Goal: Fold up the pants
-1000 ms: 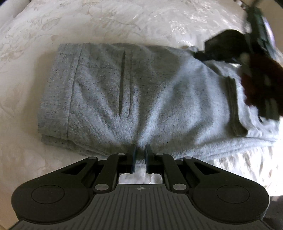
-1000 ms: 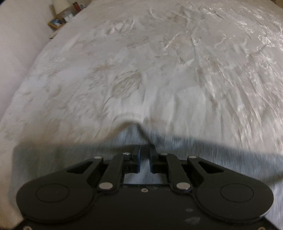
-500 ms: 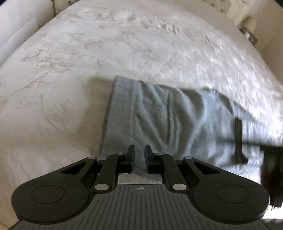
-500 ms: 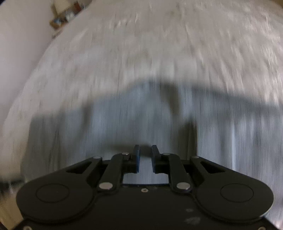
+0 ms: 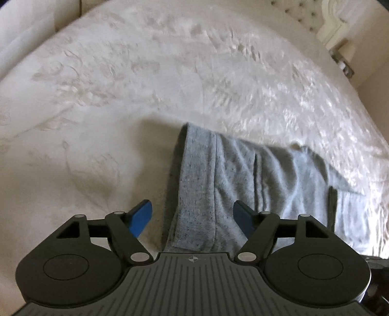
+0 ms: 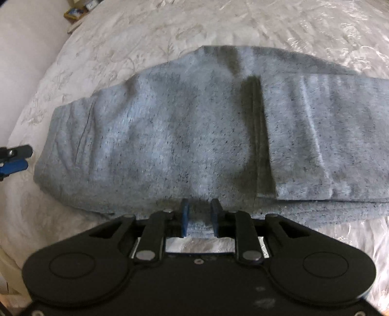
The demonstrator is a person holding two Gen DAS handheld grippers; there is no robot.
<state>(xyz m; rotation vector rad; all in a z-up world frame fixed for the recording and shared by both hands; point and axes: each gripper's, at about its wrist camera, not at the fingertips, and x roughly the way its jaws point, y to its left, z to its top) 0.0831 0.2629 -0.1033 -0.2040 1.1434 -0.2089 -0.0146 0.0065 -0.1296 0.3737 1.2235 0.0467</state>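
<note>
The grey speckled pants (image 6: 184, 136) lie folded into a long band on the bed. In the left wrist view the pants (image 5: 243, 175) run to the right, with the waistband end near the camera. My left gripper (image 5: 192, 215) is wide open, its blue pads on either side of the waistband end, holding nothing. My right gripper (image 6: 199, 216) sits at the near edge of the pants, its jaws a narrow gap apart with nothing clearly pinched. The tip of the left gripper (image 6: 14, 160) shows at the left edge of the right wrist view.
The pants lie on a white embroidered bedspread (image 5: 145, 80). A tufted headboard (image 5: 316, 14) and a bedside object stand at the far right of the left wrist view. Small items (image 6: 77, 9) sit beyond the bed's far left corner in the right wrist view.
My left gripper has opened wide and shifted to the waistband end of the pants. My right gripper pulled back to the pants' near edge, so the whole folded band now shows.
</note>
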